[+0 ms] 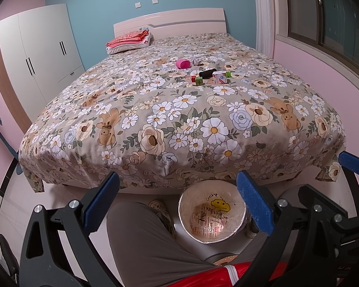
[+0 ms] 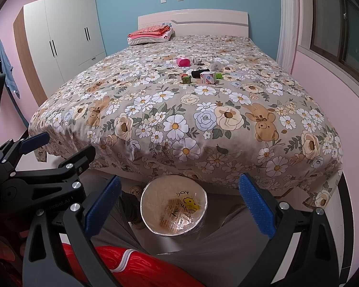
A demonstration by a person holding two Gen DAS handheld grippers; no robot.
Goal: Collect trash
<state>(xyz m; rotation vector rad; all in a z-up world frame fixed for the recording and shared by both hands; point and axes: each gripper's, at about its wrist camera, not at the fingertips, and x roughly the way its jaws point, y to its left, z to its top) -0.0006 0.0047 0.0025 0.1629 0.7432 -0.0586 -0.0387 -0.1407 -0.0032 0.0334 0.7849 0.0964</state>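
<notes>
Scattered trash, a white carton (image 2: 207,77), a black roll (image 2: 197,73) and a pink cup (image 2: 183,62), lies mid-bed, well beyond the lined round bin (image 2: 174,206) waiting at the bed's foot. Left gripper (image 1: 179,203) and right gripper (image 2: 179,205) hover above the bin, jaws spread, empty.

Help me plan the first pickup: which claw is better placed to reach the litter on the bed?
Right, marginally. Both claws, left claw and right claw, hang open at the bed's foot; the small white carton lies right of centre.

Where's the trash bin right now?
The trash bin stands on the floor at the foot of the bed, low in both views, between the person's knees and under the quilt's edge.
</notes>
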